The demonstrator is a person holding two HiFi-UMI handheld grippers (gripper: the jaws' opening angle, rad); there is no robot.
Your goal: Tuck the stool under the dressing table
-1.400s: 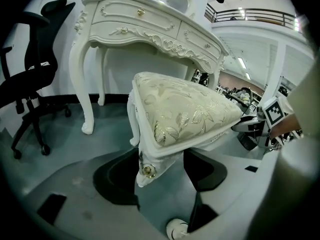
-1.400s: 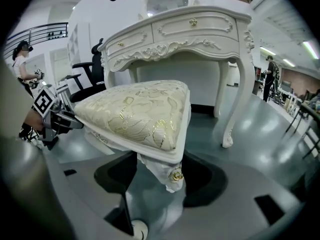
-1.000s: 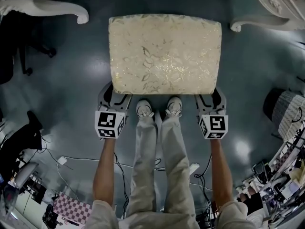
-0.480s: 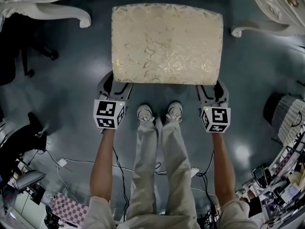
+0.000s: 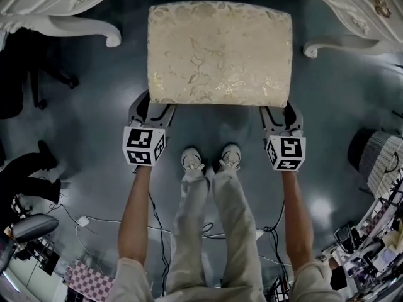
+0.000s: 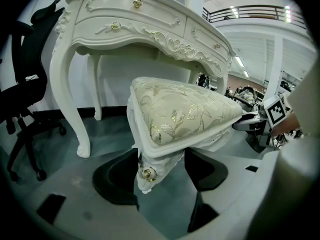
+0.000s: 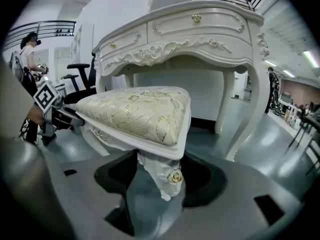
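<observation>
The stool (image 5: 220, 52) has a cream, gold-leaf cushion on white carved legs and stands on the grey floor. Its far edge lies just beneath the front rim of the white dressing table (image 5: 82, 25), between that table's two front legs. My left gripper (image 5: 151, 109) is shut on the stool's near left leg (image 6: 150, 171). At the near right corner, my right gripper (image 5: 280, 111) is shut on the other near leg (image 7: 167, 176). In the left gripper view the dressing table (image 6: 130, 19) rises right behind the stool (image 6: 175, 111); the right gripper view shows the same table (image 7: 190, 29) and stool (image 7: 137, 111).
A black office chair (image 5: 25, 74) stands left of the table, also visible as the chair (image 6: 25, 84). My shoes (image 5: 211, 156) are just behind the stool. Cables (image 5: 94, 216) trail on the floor behind me, and a wicker basket (image 5: 378, 153) sits at the right.
The stool has moved forward toward the dressing table with both grippers holding its near legs; the table's front rim now reaches over its far edge. My feet trail farther behind the stool.
</observation>
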